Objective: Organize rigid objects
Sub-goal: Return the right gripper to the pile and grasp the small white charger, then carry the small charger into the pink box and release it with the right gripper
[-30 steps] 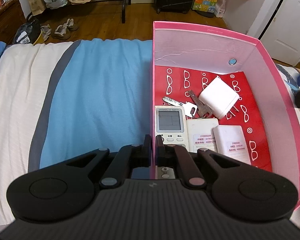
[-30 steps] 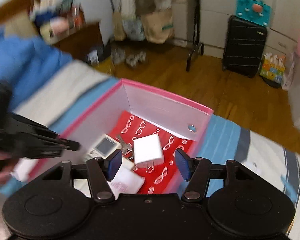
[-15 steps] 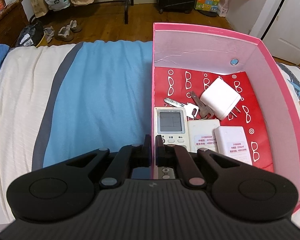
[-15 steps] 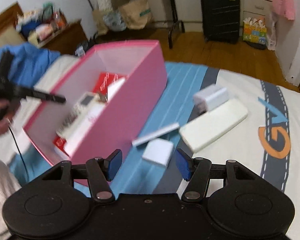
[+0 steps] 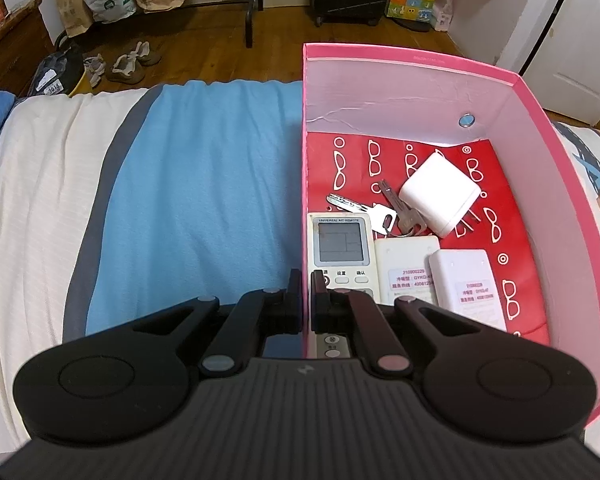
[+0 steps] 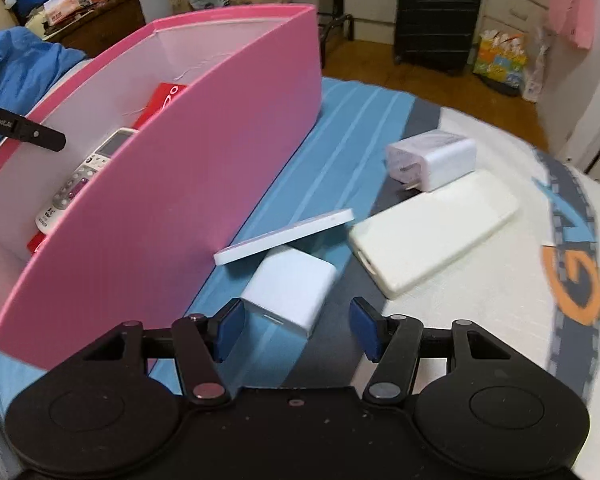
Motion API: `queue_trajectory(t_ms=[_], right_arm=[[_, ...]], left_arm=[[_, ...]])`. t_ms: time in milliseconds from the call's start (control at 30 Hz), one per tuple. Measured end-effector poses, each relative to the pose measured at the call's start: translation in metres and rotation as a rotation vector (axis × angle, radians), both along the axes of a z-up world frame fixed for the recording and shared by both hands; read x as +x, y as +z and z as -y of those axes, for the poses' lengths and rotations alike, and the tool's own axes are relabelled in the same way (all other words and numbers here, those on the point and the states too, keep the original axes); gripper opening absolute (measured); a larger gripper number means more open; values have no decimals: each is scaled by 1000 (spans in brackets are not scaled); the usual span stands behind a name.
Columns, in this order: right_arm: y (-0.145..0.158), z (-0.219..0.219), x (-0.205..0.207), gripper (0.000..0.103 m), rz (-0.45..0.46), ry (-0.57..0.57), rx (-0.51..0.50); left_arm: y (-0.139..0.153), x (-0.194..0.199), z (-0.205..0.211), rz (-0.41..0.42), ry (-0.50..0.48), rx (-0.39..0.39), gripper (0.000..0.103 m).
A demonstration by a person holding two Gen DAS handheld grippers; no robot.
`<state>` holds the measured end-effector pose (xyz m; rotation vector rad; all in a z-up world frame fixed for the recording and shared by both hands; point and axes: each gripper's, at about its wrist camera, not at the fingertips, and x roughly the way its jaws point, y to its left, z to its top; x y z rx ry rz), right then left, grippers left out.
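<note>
Our right tongs (image 6: 296,330) have swung away from above the box and now hang wide and empty just short of a small white cube charger (image 6: 290,290) on the bed (image 6: 480,320), so we judge it the next pick. Beyond it lie a thin white card (image 6: 284,236), a power bank (image 6: 432,232) and another charger (image 6: 432,162). Our left tongs (image 5: 306,296) stay pinched on the left wall of the pink box (image 5: 556,200), unmoved, steadying it; remote (image 5: 342,246), keys (image 5: 380,212) and chargers rest inside.

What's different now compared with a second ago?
The right gripper swung out of the pink box and down toward a white cube on the bed, jaws open, holding nothing. The left gripper stays clamped on the box wall; the contents haven't moved.
</note>
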<state>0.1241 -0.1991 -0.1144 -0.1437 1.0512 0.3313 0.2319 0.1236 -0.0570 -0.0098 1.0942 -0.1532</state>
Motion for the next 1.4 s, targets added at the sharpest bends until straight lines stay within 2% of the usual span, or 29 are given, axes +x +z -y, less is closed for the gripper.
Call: queue_trajectory(t_ms=[133,267,333,700,900,1067,1167,1300,1400], right_arm=[[-4,1,7,64,47,30,20],[0,-1,4,55,53,25,10],[5,2,4,53,34,5,40],[47,11,-17,53,73,-89,52],[78,15,-30,53,166,-105,114],[120,-6,-51,53,254,19,139],[139,-23,-60,53,254,108,173],[143,-65,-62,53,247,232,115],[132,-97,-52,53,222,314,60]], left_arm=[[0,-1,0,1,-4,2,3],[0,-1,0,-2,-3,-2,3],[1,-2,0,1,-10,1,3],[3,-4,-2,2,-11,-4,3],[4,-5,-1,3,-8,-5,3],[3,-4,-6,-31,6,-29,3],[2,-4,-6,-30,2,-29,3],[0,-4,-7,-32,1,-34,3],[0,-4,-7,-34,-1,-36,3]])
